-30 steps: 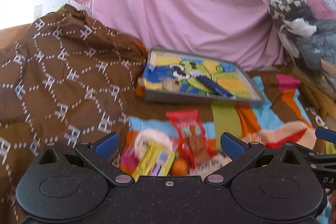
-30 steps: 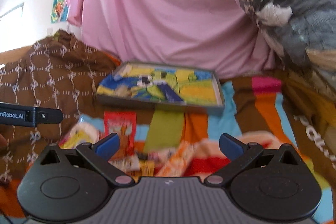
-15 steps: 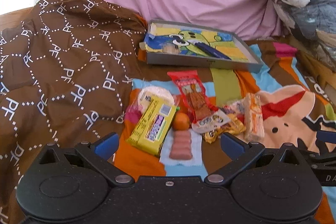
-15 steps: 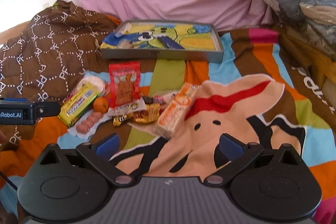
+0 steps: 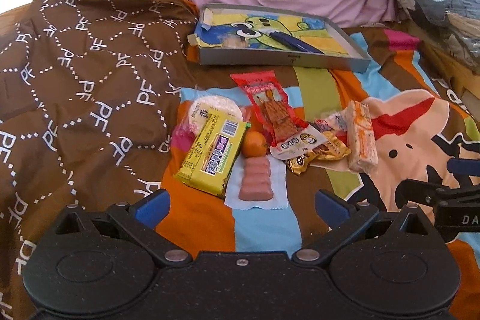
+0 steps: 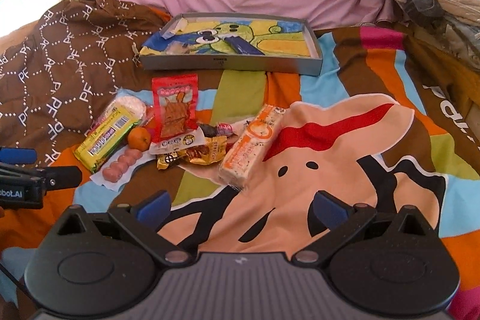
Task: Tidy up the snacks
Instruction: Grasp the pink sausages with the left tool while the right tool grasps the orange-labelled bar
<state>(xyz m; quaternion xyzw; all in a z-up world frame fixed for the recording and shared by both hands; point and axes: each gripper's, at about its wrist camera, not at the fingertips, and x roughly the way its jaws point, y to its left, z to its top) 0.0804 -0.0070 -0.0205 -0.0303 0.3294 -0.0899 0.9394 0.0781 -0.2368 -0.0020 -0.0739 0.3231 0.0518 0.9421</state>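
Both tongs (image 5: 241, 204) (image 6: 241, 204) spread wide, empty, w/ snack pile (image 5: 264, 134) ahead

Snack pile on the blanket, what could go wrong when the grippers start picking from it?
The wrappers overlap: the red packet lies across the gold wrapper, so lifting one may drag others. The small orange could roll on the soft blanket. The gray tray already holds a loose paper lining that packets may catch on.

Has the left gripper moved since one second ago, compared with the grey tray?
Yes. In the left wrist view the grey tray now sits higher and the snacks, like the yellow packet, show fully, so the left gripper has pulled back or tilted down.
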